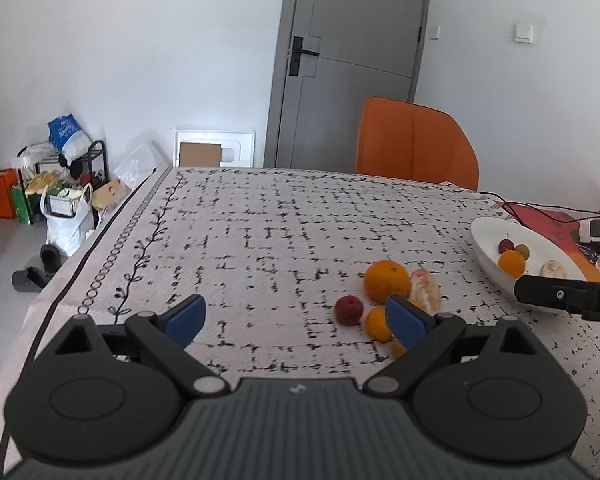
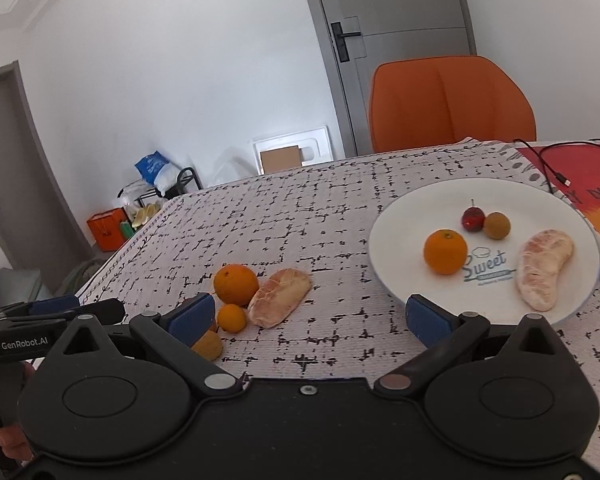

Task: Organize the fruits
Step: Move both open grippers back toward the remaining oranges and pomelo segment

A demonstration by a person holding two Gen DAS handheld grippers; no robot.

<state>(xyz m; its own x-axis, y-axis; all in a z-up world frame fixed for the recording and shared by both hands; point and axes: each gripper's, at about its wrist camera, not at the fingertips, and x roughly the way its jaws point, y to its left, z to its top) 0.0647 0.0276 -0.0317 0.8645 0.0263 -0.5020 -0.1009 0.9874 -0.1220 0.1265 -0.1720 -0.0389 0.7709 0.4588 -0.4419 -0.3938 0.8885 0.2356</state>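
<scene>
On the white plate [image 2: 384,236] there's already an orange [image 2: 445,251], a pomelo wedge [image 2: 542,270], a small red fruit [image 2: 473,219] and a brownish one [image 2: 496,225], so I'd call it roughly half done. Left on the tablecloth [image 2: 300,216]: a big orange [image 2: 236,284], a small orange [image 2: 231,318], another pomelo wedge [image 2: 280,297], a red fruit [image 1: 348,310] and a brownish piece [image 2: 209,345]. Left gripper [image 1: 296,318] and right gripper [image 2: 310,318] both hover with fingers spread wide, holding nothing.

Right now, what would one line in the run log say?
left gripper: open, empty | right gripper: open, empty | plate: four fruits | cloth: fruits loose
</scene>
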